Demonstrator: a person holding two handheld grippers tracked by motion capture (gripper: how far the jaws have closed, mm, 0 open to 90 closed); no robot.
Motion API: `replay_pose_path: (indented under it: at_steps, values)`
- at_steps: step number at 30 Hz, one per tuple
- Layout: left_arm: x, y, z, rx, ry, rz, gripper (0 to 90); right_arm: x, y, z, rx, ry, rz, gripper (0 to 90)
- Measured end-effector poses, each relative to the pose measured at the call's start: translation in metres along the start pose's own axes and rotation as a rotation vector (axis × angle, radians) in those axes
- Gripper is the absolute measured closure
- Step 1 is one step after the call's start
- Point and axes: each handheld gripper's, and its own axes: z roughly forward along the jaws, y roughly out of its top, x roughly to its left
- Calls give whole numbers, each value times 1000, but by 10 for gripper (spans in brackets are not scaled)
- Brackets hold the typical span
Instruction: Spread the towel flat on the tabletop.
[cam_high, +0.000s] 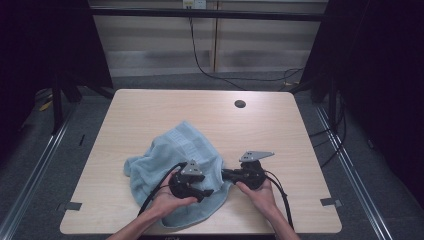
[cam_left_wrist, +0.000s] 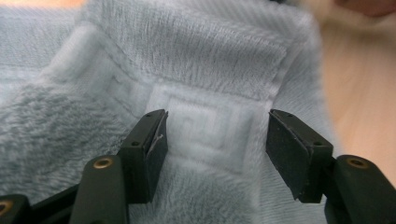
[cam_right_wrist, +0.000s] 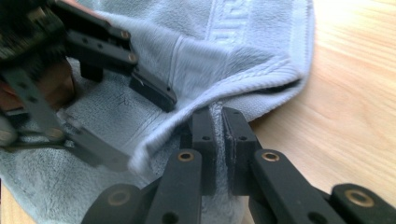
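On the table (cam_high: 280, 125), a towel (cam_high: 175, 150) lies bunched under both grippers. R gripper (cam_right_wrist: 218, 140) is clenched on its edge; L gripper (cam_left_wrist: 215, 140), just beside it, hangs w/ jaws spread over the patterned band, nothing pinched.

Table (cam_high: 150, 105) is being viewed from high, facing forward and down; towel (cam_left_wrist: 196, 51) is being framed close along both grippers' jaws, shared by all views.
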Motion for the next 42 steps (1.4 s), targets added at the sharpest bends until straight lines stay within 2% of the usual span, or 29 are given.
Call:
replay_pose_path:
  at_steps: [1, 2, 3, 5, 6, 7, 8, 11, 12, 13, 16, 20, 21, 22, 25, 27, 29, 31, 32, 33, 35, 38, 42]
  values:
    - [-5, 0, 1, 7, 41, 46, 408, -1, 0, -1, -1, -3, 5, 852]
    - [-6, 0, 0, 14, 52, 67, 438, -1, -1, -2, -1, -4, 11, 852]
    - [-7, -1, 0, 11, 57, 64, 475, -2, -1, -2, -2, -7, 10, 852]
    - [-5, -2, -2, 7, 71, 60, 637, -2, -1, -3, 1, -16, 4, 852]
    - [-1, -2, -5, 13, 75, 52, 690, -2, -1, -3, 2, -19, 2, 852]
    - [2, -3, -5, -8, 52, 7, 749, -3, -2, -4, 3, -21, 6, 852]
    - [6, -3, -6, -21, 19, -26, 758, -4, -2, -4, 5, -27, 11, 852]
    - [14, -3, -14, -63, -45, -95, 766, -9, -3, -6, 6, -37, 24, 852]
    - [14, -3, -14, -63, -45, -95, 765, -12, -3, -7, 2, -39, 30, 852]
    - [19, -1, -21, -115, -85, -137, 764, -14, -3, -9, -4, -38, 38, 851]
    - [24, 4, -34, -182, -129, -179, 759, -14, -2, -11, -18, -37, 39, 851]
    - [31, 7, -52, -259, -138, -219, 775, -12, 1, -17, -30, -59, 32, 851]
    - [31, 7, -52, -259, -138, -219, 796, -12, 1, -17, -30, -59, 32, 851]
    - [35, 6, -59, -265, -108, -220, 817, -15, 1, -21, -39, -67, 40, 851]
    - [42, 7, -74, -303, -72, -232, 836, -20, 5, -29, -57, -83, 38, 851]
    - [47, 8, -89, -341, -35, -233, 838, -25, 12, -39, -71, -104, 37, 852]
    - [58, 8, -108, -391, 17, -255, 839, -31, 20, -48, -88, -130, 36, 852]
    - [69, 8, -124, -419, 74, -271, 844, -41, 36, -59, -81, -188, 23, 853]
    - [81, 9, -137, -429, 129, -281, 845, -45, 42, -63, -86, -202, 20, 853]
    - [81, 9, -137, -429, 129, -281, 847, -45, 42, -63, -86, -202, 20, 853]
    - [97, 8, -157, -463, 186, -318, 848, -58, 63, -79, -102, -266, 20, 853]
    - [116, 1, -189, -533, 258, -362, 850, -77, 82, -100, -136, -335, 34, 853]
    - [128, -14, -227, -594, 343, -396, 851, -98, 98, -130, -175, -428, 66, 853]
